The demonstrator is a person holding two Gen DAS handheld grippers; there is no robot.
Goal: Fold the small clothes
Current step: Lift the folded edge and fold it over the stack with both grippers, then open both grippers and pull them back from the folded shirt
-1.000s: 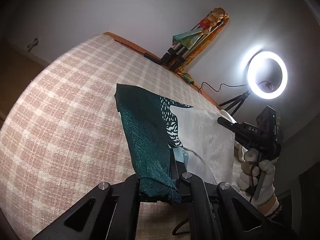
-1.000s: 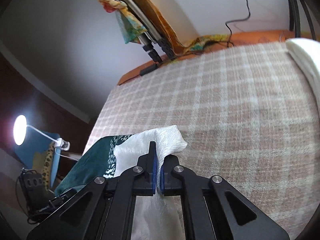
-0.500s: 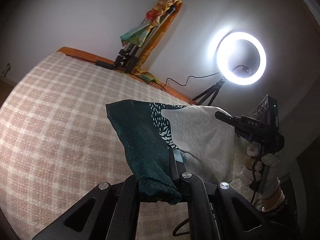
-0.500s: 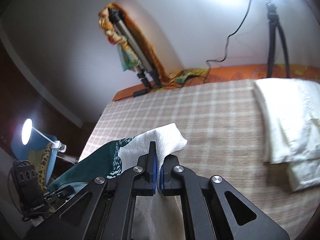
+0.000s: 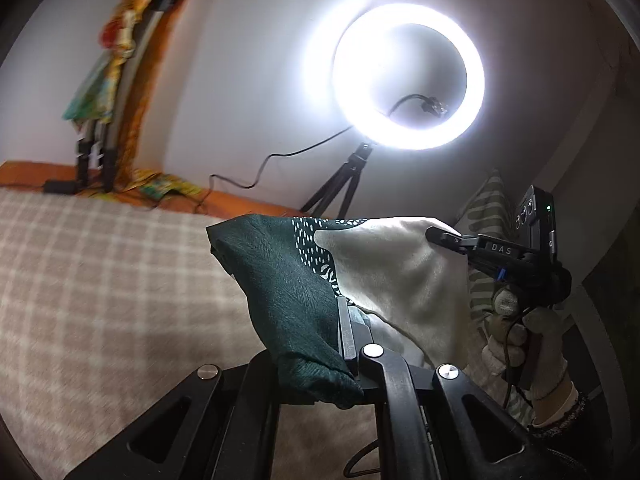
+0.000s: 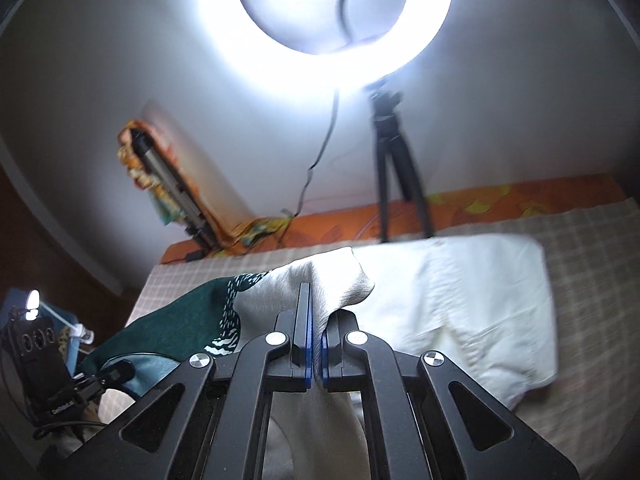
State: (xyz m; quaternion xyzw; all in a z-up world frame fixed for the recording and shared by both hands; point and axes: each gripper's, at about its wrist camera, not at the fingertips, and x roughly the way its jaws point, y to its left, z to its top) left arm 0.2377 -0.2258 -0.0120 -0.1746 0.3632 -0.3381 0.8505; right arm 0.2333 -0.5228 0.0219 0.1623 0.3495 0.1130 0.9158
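A small garment (image 5: 288, 280), dark green on one side and cream with white-speckled print on the other, hangs in the air between both grippers. My left gripper (image 5: 344, 320) is shut on its green corner. My right gripper (image 6: 314, 320) is shut on its cream corner (image 6: 336, 280); it shows in the left wrist view (image 5: 444, 236), held by a gloved hand. The left gripper shows low at the left in the right wrist view (image 6: 116, 372). The cloth is lifted off the checked bed cover (image 5: 100, 280).
A folded white garment (image 6: 460, 300) lies on the bed cover at the right. A lit ring light (image 5: 408, 76) on a black tripod (image 6: 396, 184) stands at the bed's far edge. A folded tripod wrapped in coloured cloth (image 5: 108, 80) leans on the wall.
Both grippers have lifted and tilted upward with the garment still held between them. The views swung from the bed toward the wall and ring light; the folded white garment came into view.
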